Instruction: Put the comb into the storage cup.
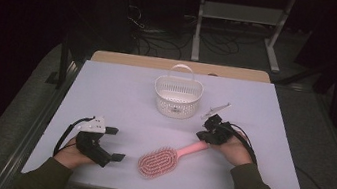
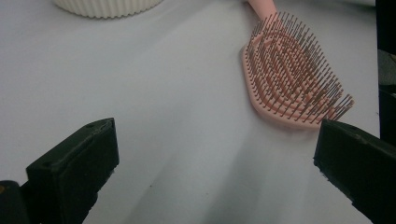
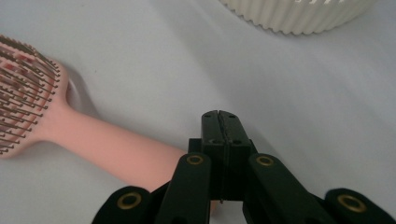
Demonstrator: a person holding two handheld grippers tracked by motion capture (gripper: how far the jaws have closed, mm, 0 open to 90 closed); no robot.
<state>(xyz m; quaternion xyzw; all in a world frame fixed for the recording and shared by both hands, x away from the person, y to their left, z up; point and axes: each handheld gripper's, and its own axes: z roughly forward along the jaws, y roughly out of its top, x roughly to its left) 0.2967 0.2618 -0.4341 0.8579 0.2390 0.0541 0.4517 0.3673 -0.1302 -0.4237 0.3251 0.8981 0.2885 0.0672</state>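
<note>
Lying bristles-up near the front edge of the white tabletop point(image 1: 107, 85), the pink plastic paddle hairbrush point(image 1: 167, 160) has an oval, vented head packed with rows of thin pins and a smooth, straight handle that runs up and to the right in the high view. In the left gripper view the head point(image 2: 289, 74) looks arched, its pins darker at the tips. A cream ribbed plastic basket point(image 1: 177, 95) with a hoop handle stands farther back, well apart from the brush.

The right gripper point(image 1: 207, 135) sits at the far end of the handle, held by a hand in an olive sleeve and angled down and to the left. In the right gripper view its jaws are pressed flat together with nothing between them, their tip point(image 3: 219, 126) just beside the handle point(image 3: 116, 149); whether they touch it I cannot tell.

The left gripper point(image 1: 113, 143) rests low on the table to the left of the brush head, pointing right, its jaws spread wide and empty.
</note>
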